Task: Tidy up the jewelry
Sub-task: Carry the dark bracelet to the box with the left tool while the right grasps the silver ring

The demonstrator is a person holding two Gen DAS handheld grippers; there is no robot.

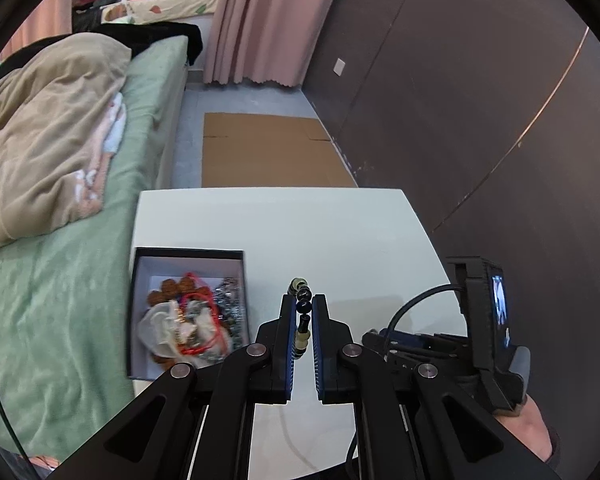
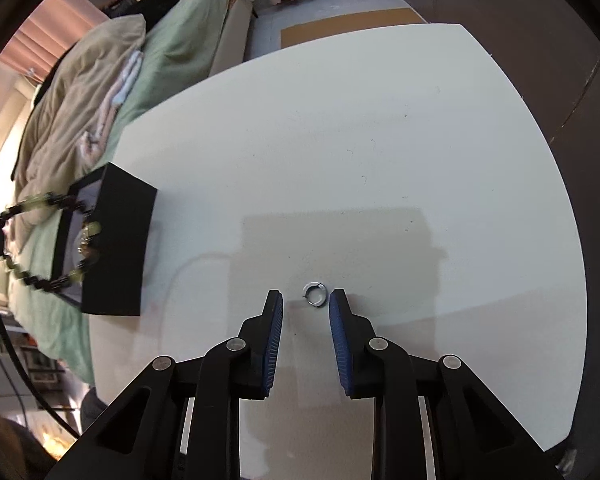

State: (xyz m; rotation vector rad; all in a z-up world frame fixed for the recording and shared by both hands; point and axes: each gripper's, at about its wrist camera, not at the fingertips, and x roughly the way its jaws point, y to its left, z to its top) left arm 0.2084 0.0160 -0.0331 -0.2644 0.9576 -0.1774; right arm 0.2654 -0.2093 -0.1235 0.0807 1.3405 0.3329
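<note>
Left gripper (image 1: 303, 307) fingers clamped on a beaded bracelet (image 1: 302, 312), dark and pale beads pinched between the blue pads, held above the white desk (image 1: 300, 232). Right gripper (image 2: 306, 300) fingers apart, flanking a small silver ring (image 2: 314, 294) lying flat on the desk, neither pad touching it. Farther left, an open black jewelry box (image 1: 188, 312) heaped with tangled pieces, near the desk edge. Beyond, a bed (image 1: 60, 280) with green sheet.
</note>
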